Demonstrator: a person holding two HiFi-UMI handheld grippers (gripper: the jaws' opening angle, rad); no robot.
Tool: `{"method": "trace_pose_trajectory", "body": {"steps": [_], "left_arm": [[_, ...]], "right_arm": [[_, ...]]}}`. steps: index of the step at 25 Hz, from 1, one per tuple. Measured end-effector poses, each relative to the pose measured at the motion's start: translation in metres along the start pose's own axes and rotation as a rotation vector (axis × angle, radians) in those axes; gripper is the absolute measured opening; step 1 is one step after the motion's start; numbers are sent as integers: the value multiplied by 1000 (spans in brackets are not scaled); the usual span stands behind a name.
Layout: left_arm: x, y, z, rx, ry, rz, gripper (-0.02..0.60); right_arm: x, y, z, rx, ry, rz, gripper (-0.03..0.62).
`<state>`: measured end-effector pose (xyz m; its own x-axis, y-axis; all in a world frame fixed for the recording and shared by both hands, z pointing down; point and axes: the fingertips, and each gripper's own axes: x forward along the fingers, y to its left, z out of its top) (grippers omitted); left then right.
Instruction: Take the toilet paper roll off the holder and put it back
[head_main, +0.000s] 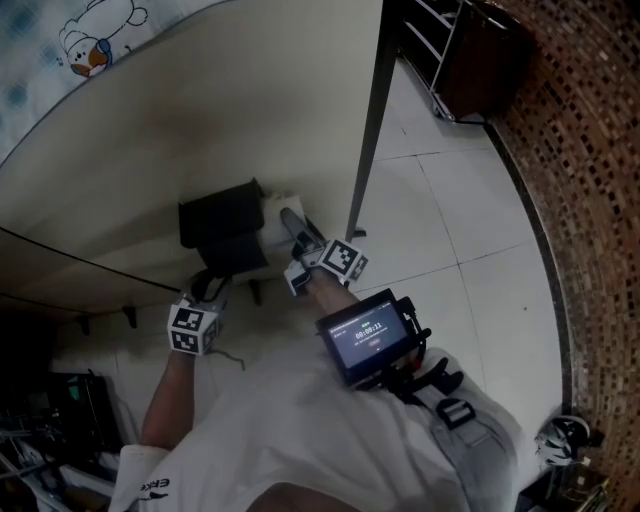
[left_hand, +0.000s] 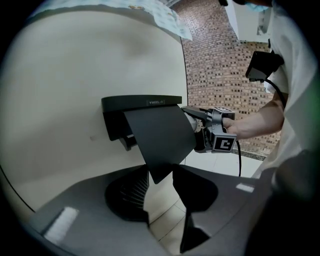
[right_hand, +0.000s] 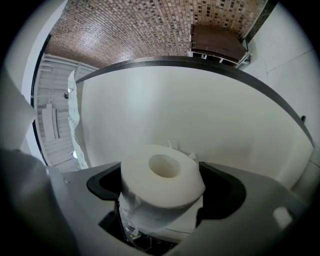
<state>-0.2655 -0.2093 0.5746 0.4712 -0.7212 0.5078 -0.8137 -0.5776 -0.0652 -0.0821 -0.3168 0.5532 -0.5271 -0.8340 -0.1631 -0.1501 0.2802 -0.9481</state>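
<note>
My right gripper (right_hand: 160, 200) is clamped on the toilet paper roll (right_hand: 162, 175), which sits just beside the open side of the wall-mounted holder (head_main: 225, 235). My left gripper (left_hand: 160, 190) stands wide. The lower corner of the holder's cover flap (left_hand: 160, 137) lies between its jaws, apparently not pinched. If that flap slips free, I expect it to drop onto the roll and block it. Squeezing harder could crush the soft roll.

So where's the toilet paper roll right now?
The toilet paper roll sits between the right gripper's jaws, beside the black holder on the cream wall, on the holder's right in the head view.
</note>
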Motion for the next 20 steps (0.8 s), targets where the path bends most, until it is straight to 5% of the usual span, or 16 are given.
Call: {"method": "trace_pose_trajectory", "body": {"steps": [12, 20], "left_arm": [[-5, -12, 1, -1, -6, -3, 150], [-5, -10, 3, 10, 2, -10, 150]], "right_arm": [[11, 12, -36, -35, 130, 53, 468], [29, 14, -68, -64, 327, 105, 468]]}}
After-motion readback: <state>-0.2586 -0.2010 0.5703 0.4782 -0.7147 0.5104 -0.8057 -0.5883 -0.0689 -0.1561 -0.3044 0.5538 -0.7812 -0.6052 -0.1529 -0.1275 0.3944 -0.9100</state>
